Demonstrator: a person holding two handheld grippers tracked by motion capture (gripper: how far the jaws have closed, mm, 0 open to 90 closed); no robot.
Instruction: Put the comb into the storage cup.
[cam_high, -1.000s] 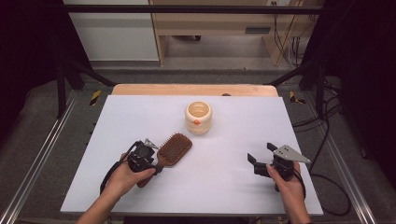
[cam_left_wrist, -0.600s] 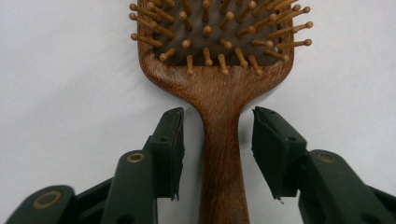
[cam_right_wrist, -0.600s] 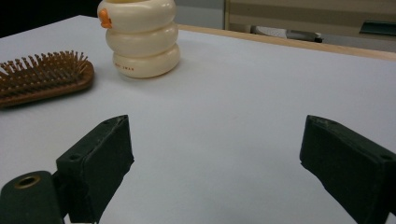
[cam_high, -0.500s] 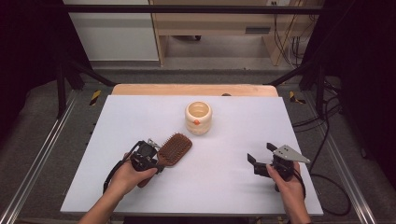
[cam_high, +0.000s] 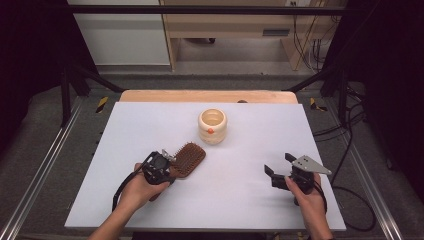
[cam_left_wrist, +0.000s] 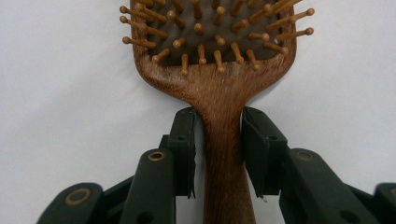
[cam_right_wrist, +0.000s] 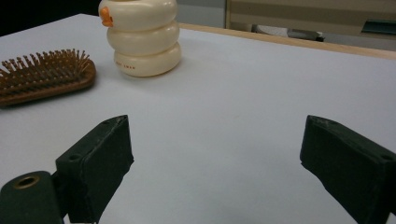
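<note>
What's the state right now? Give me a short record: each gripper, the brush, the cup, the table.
left gripper: jaws have just been closing, both pads at the brush handle
right gripper: open, nothing between the jaws
hairbrush: wooden, bristles up, lying flat on the table
cup: cream, ribbed, orange mark, upright, apart from the brush
table: white top, wooden far edge

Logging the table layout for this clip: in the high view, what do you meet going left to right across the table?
Left claw at the handle end of the wooden hairbrush → cream ringed cup → right claw, its jaws apart over bare table.
</note>
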